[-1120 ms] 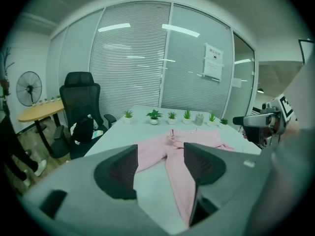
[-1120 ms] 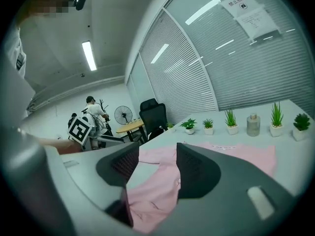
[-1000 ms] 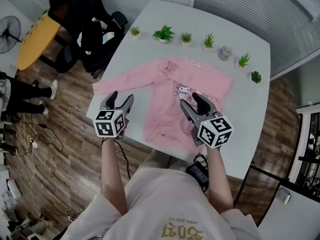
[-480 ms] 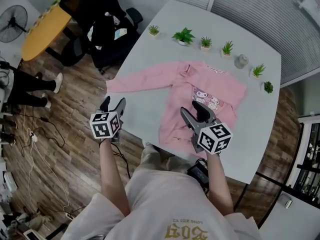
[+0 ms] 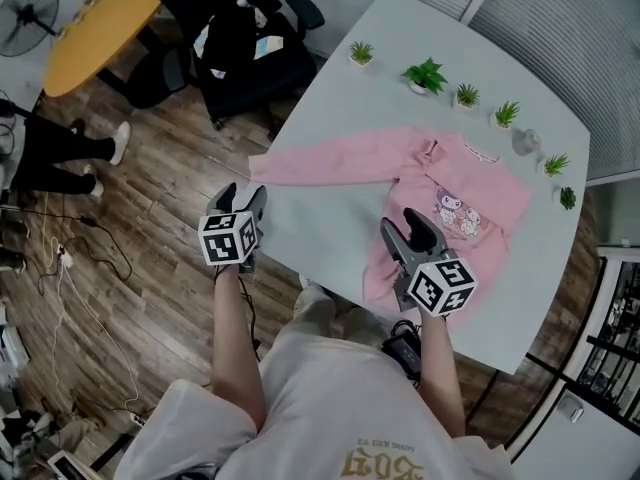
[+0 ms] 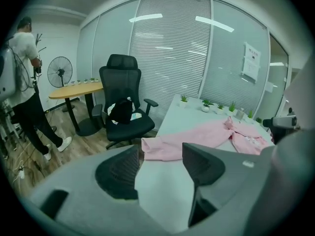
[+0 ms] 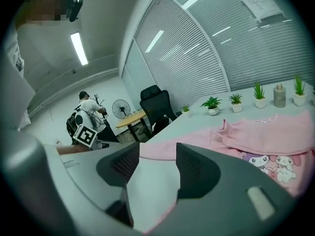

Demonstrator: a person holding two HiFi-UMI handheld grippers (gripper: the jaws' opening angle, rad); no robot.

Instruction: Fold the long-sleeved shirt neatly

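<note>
While the pink long-sleeved shirt point(image 5: 478, 180) lies spread face up on the white desk point(image 5: 345, 118), both tongs are held over the near side of that desk with nothing pinched in either. The shirt's collar points toward the far edge and a cartoon print point(image 5: 455, 209) shows on its chest. One sleeve point(image 5: 330, 163) stretches out flat toward the desk's left corner, and the hem reaches close to the near edge. The left tongs point(image 5: 243, 196) hang at that left corner, just short of the sleeve's cuff point(image 5: 262, 174). Their jaws stand well apart, and the left gripper view shows only bare desk in the gap, with the cuff lying beyond the tips and not touched. The right tongs point(image 5: 404, 222) are over the lower left part of the shirt's body, also spread. The right gripper view shows desk surface and a sliver of pink cloth below the gap, but nothing between the pads. A row of small potted plants point(image 5: 427, 74) runs along the far edge of the desk, with a small grey jar point(image 5: 523, 141) among them, all clear of the shirt. Beyond the desk's left side stands a black office chair point(image 5: 250, 53) with dark things piled on its seat. Farther off are a yellow round table point(image 5: 95, 33) and a standing fan point(image 5: 30, 15) on the wooden floor point(image 5: 150, 248). Another person's legs point(image 5: 55, 158) show at the left edge of the head view.
</note>
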